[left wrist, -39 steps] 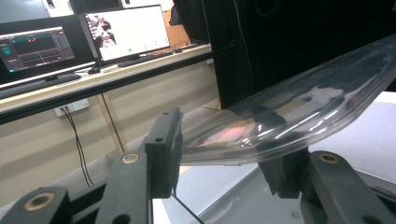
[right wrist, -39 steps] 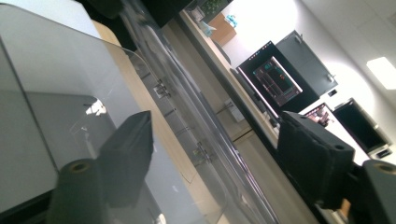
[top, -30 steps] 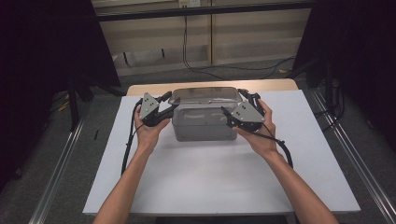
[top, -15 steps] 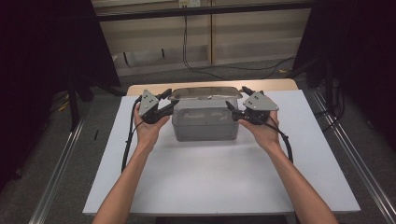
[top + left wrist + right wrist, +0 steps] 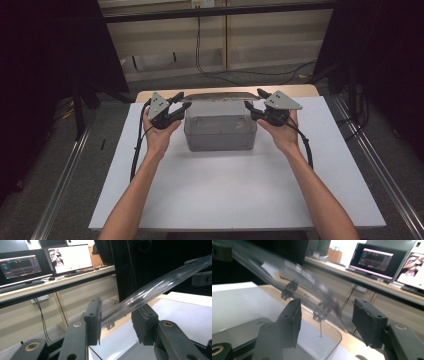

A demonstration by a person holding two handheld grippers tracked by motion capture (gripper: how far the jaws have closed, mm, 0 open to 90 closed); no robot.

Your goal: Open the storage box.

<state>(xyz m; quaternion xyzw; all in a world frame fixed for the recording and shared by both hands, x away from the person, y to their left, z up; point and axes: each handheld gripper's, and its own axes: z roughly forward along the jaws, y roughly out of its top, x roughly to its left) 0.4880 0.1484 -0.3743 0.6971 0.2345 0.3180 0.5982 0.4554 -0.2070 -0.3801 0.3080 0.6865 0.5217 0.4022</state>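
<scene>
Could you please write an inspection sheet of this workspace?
Surface: white table top, bare in front.
Job's things: clear box with hinged lid raised.
Clutter: nothing seen.
Tongs: left tongs around the lid's edge, contact unclear; right tongs open at the lid's other end, jaws just closing.
Cables: black cable from the left tongs; another cable on the right.
Surroundings: monitors on a desk, dark curtains.

- The clear box (image 5: 220, 131) sits mid-table on the white sheet (image 5: 235, 195); in front of it the sheet lies wide open.
- Left of the box, the left gripper (image 5: 176, 111) blocks that flank.
- Right of the box, the right gripper (image 5: 256, 107) blocks the other.
- Behind the box, its raised lid (image 5: 220, 96) bars the way, with a thin strip of table beyond.
</scene>
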